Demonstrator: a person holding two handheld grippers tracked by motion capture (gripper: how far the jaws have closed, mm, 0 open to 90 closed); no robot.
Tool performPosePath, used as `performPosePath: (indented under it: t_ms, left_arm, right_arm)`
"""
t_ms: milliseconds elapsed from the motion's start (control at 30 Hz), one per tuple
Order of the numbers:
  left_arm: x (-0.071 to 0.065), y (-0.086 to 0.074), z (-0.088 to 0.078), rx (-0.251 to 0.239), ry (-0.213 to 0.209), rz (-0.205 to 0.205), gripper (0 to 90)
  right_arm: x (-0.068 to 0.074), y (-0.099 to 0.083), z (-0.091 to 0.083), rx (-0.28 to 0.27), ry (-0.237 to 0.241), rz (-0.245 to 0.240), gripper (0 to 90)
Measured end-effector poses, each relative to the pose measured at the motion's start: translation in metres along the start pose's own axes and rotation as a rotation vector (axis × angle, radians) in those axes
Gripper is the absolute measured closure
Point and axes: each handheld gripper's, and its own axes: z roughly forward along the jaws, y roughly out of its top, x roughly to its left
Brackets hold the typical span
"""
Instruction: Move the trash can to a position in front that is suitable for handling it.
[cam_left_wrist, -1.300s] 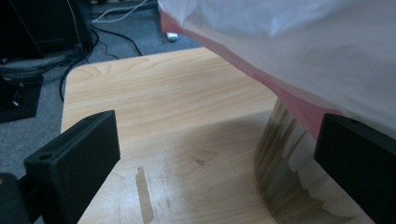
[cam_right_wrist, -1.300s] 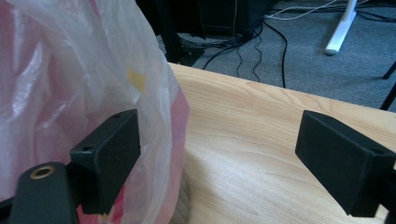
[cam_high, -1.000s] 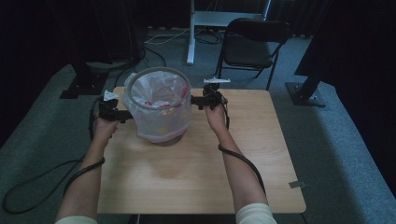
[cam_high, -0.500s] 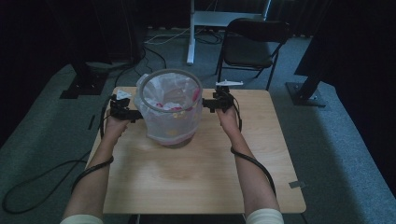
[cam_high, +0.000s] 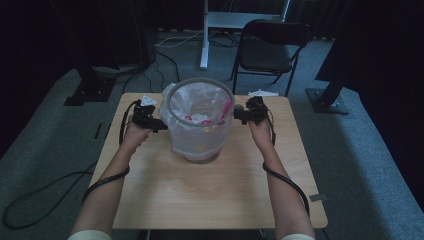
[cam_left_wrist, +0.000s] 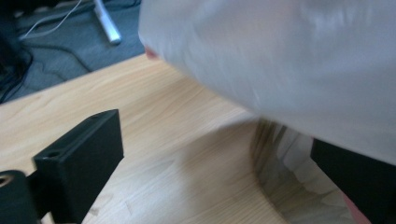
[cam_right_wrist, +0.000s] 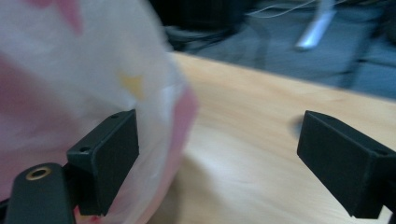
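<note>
A: How far along does this look?

B: Midway, I'd judge. The bin (cam_high: 199, 122), lined with a white plastic bag (cam_high: 200, 102), sits at the far middle of the tabletop (cam_high: 210, 195), between the two sets of fingers. Whether it rests on the wood or is just off it, I can't tell. Settling it and backing away seems to be what's left.

A: And the left gripper (cam_high: 159, 125)?

B: Forearm stretched forward, pointing inward at the bin's side. In its own view the fingers (cam_left_wrist: 77, 163) are spread wide, the bag's wall bulging between them, clamping nothing.

A: The right gripper (cam_high: 236, 114)?

B: Mirrored on the other side, level with the rim. Its fingers (cam_right_wrist: 105, 158) are parted too; the near one has the bag just beside it, the far one stands over bare wood.
</note>
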Motion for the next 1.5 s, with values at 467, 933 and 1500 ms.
performPosePath:
  t_ms: [467,933,1500]
  left_arm:
    - [0.008,0.015,0.014,-0.002,0.081,-0.07,2.3]
    - [0.0,0.019,0.007,0.003,0.039,-0.025,3.0]
    - [-0.01,0.005,-0.015,0.025,0.034,0.022,3.1]
  right_arm:
    - [-0.01,0.005,0.003,-0.012,-0.03,0.118,12.1]
    - [0.002,0.01,0.004,0.004,0.003,0.055,15.8]
    - [0.015,-0.007,-0.007,-0.025,0.067,0.08,16.4]
